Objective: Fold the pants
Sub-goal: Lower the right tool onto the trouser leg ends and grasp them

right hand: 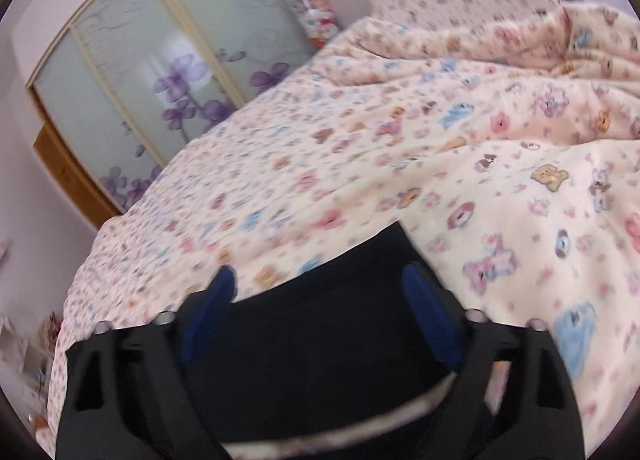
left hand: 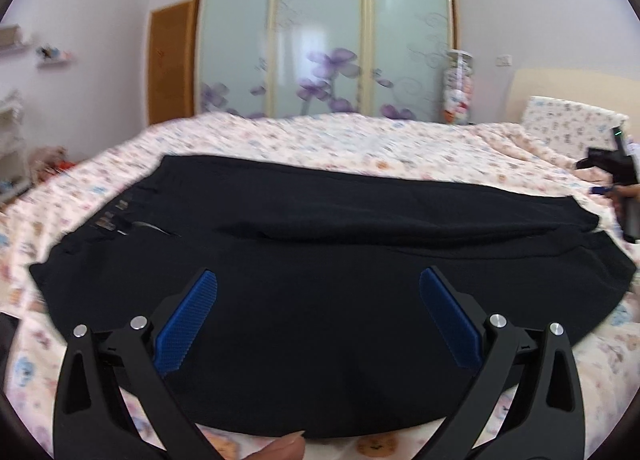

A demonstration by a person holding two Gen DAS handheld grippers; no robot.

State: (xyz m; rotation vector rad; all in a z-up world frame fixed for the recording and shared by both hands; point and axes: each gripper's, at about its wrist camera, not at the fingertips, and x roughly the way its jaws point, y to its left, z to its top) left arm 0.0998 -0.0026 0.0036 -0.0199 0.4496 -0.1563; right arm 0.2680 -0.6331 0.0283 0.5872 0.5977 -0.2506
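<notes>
Dark navy pants (left hand: 320, 244) lie flat across the bed, waistband to the left and leg ends to the right. My left gripper (left hand: 318, 280) hovers over the near edge of the pants, open, with nothing between its blue pads (left hand: 188, 324). In the right wrist view, one end of the pants (right hand: 320, 332) lies on the bedspread under my right gripper (right hand: 319, 274). Its jaws stand wide apart and its pads (right hand: 432, 320) do not press on the cloth; the picture is blurred. A hand (left hand: 632, 191) with the right tool shows at the far right of the left wrist view.
The bedspread (left hand: 320, 140) is pale with a bear print. A rumpled quilt (right hand: 520, 80) and a pillow (left hand: 568, 120) lie at the head end on the right. A sliding-door wardrobe (left hand: 320, 40) stands behind the bed. A thumb (left hand: 288, 446) shows at the bottom edge.
</notes>
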